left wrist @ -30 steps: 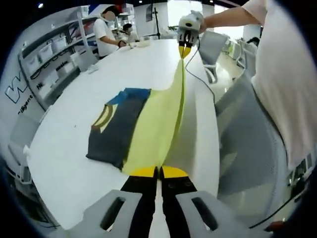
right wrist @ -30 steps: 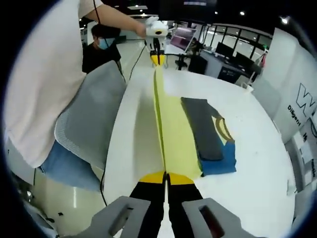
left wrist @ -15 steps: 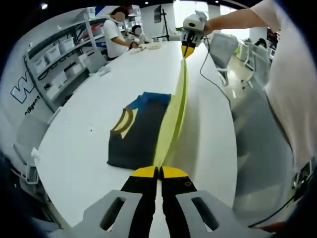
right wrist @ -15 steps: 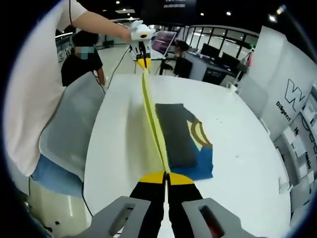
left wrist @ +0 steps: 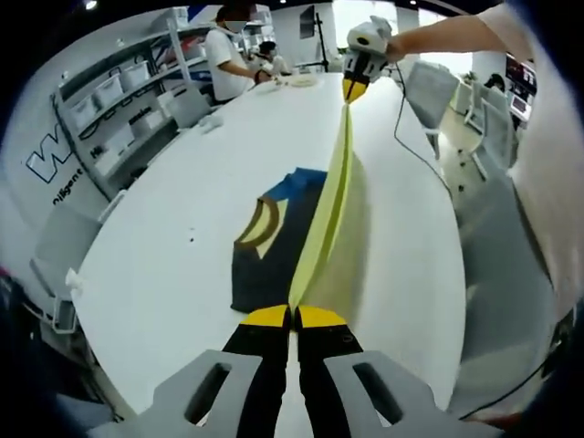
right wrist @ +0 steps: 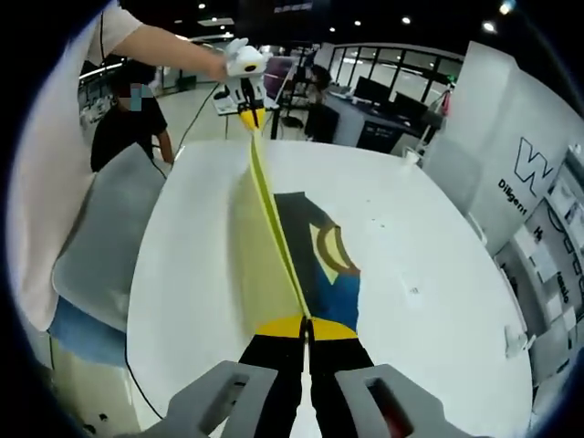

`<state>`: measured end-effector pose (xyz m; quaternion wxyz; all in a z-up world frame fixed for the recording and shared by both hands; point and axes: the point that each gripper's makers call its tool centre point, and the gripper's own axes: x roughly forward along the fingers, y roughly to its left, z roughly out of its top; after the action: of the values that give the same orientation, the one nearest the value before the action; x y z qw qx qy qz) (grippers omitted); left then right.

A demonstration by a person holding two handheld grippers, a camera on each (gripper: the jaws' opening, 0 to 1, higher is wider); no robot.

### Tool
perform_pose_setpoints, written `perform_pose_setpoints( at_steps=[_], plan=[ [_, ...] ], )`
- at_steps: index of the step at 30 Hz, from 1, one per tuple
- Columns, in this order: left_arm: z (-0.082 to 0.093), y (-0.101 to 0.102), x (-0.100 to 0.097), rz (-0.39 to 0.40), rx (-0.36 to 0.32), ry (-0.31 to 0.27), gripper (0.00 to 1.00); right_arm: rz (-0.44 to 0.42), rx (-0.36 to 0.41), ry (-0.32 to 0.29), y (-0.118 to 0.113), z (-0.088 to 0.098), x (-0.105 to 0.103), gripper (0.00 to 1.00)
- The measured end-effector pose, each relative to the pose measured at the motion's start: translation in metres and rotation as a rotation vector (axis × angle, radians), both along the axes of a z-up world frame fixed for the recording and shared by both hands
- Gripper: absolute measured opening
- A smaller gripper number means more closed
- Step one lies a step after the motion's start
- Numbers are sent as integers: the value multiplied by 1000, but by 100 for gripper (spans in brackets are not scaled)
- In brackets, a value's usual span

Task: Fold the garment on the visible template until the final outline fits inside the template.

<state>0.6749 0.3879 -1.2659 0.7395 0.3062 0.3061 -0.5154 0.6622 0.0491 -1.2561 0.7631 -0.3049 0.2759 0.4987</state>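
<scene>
Presently, the garment (left wrist: 321, 239) edge is held taut between both closed grippers (left wrist: 293, 317) (right wrist: 306, 327), toward 12 o'clock; slippage would skew the fold.

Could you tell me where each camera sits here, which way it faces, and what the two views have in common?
Left gripper view: rides on the left tool, looking along the taut yellow garment edge to the right tool; the person's forearm shows.
Right gripper view: rides on the right tool, looking back along that edge to the left tool; the person's shirt shows.
Shared: the garment, the white table, and each other's tool.
</scene>
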Motion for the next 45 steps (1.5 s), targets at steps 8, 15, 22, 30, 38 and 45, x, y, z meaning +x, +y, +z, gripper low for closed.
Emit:
perform_pose_setpoints(
  at_steps=[8,15,22,30,38,45],
  plan=[
    [-12,-2,38,33,8,11,2,-21,-7,18,-3,-12,32,0],
    [-27,-6,69,67,13,35,2,-52,0,50,-6,-29,56,0],
    [-49,-8,97,97,21,67,2,-84,1,87,-9,-52,81,0],
    [-70,-9,124,148,23,102,2,-147,11,122,-11,-78,110,0],
    [-104,-10,150,245,7,181,2,-203,-3,165,-12,-106,133,0],
    [-127,-11,163,312,-2,232,3,-237,-25,183,-12,-128,145,0]
  ],
)
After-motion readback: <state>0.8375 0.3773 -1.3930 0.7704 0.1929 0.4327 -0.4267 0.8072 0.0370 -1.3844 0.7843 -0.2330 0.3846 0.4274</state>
